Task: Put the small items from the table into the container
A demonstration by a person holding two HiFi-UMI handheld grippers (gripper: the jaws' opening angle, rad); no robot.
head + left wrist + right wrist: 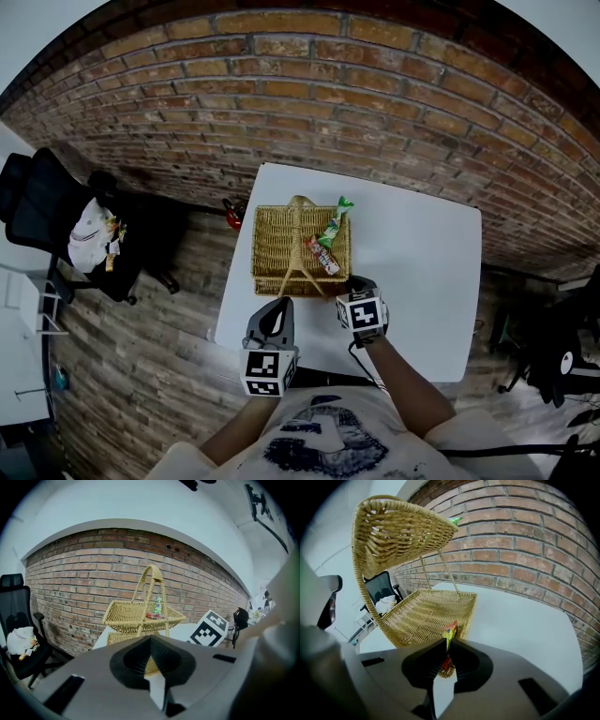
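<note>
White table [422, 281], wicker basket [277, 248]; right gripper [447, 641] jaws clamped on slim yellow-red packet [449, 632], left gripper [151, 637] jaws together.

The right half of the white table [422, 272] lay bare, a wide way in from the near edge and the right side. The two-tier wicker basket [272, 246] filled the left rear part, leaving only a thin strip along the table's left edge. Its tall handle [151, 573] arched over the middle and split the upper tray [403, 531] into two openings (two snack packets [328, 244] lay across the right-hand one). That tray overhung the lower tray [426, 616], with an open gap between them. The right gripper [349, 283], clamped on a yellow packet [449, 632], crowded the basket's near right corner. The brick wall [375, 112] closed off the far side.
</note>
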